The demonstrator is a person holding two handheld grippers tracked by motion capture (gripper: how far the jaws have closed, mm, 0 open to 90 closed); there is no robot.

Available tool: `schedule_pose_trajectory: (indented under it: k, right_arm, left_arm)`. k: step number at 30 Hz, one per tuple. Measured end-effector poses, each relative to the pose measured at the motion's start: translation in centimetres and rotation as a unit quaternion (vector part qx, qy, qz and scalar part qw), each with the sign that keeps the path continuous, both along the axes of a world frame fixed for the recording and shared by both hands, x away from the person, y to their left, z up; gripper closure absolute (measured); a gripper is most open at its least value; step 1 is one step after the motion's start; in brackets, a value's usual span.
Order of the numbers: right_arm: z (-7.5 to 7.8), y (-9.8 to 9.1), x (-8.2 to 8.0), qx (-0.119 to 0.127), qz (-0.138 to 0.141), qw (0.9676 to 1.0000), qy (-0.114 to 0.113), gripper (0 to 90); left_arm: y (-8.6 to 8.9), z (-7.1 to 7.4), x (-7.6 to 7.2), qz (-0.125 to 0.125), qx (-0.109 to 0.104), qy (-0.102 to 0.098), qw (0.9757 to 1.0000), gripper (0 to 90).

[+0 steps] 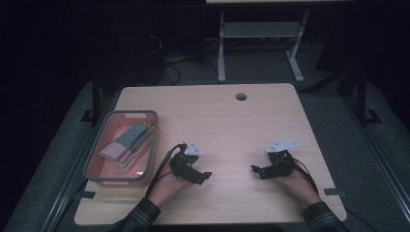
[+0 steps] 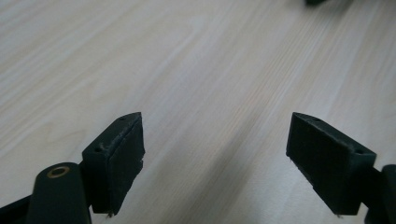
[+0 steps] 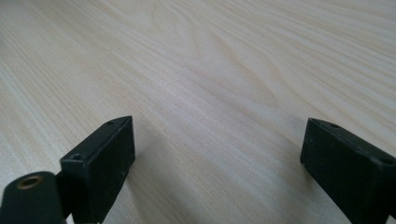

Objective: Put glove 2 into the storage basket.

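Observation:
My left gripper [image 1: 207, 177] rests low over the wooden table [image 1: 232, 121], a little right of a pink bin [image 1: 95, 166]. Folded cloths [image 1: 126, 145] in grey-blue, pink and tan lie inside the bin. In the left gripper view my left gripper [image 2: 215, 154] is open, its black jaws wide apart over bare wood. My right gripper [image 1: 255, 170] sits to the right at the same depth, pointing left toward the other one. The right gripper view has my right gripper [image 3: 217, 161] open too, with nothing between its jaws.
A round cable hole [image 1: 241, 96] is near the table's far edge. Beyond the table stands a white metal frame [image 1: 261, 34] on a dark floor. The table's middle and far half are bare wood.

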State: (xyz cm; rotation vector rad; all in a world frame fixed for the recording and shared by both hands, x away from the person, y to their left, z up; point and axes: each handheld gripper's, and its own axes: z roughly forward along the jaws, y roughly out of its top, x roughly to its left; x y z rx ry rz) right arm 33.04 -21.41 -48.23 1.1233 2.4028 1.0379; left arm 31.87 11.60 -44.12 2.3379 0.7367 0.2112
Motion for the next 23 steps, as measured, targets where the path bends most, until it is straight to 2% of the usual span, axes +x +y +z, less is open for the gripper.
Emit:
schedule_pose_trajectory:
  k: [1, 3, 6, 7, 13, 23]
  right_arm:
    - [0.0, 0.0, 0.0, 0.0, 0.0, 1.0, 0.0, 9.8]
    - [0.0, 0.0, 0.0, 0.0, 0.0, 1.0, 0.0, 9.8]
    - [0.0, 0.0, 0.0, 0.0, 0.0, 1.0, 0.0, 9.8]
    - [0.0, 0.0, 0.0, 0.0, 0.0, 1.0, 0.0, 9.8]
    - [0.0, 0.0, 0.0, 0.0, 0.0, 1.0, 0.0, 9.8]
    - [0.0, 0.0, 0.0, 0.0, 0.001, 1.0, -0.001, 9.8]
  left_arm:
    - [-0.3, -0.4, -0.1, -0.005, 0.013, -0.005, 0.9999, 17.9]
    - [-0.9, -1.1, -0.2, -0.013, 0.025, -0.011, 0.9995, 17.9]
    - [-1.7, -2.4, -0.5, -0.021, 0.036, -0.008, 0.9991, 16.0]
    - [-1.7, -2.4, -0.5, -0.021, 0.036, -0.008, 0.9991, 14.1]
    - [-1.7, -3.0, -0.7, -0.031, 0.006, -0.02, 0.9993, 12.2]
    - [-1.3, -3.7, -0.8, -0.044, -0.031, -0.045, 0.9975, 11.1]
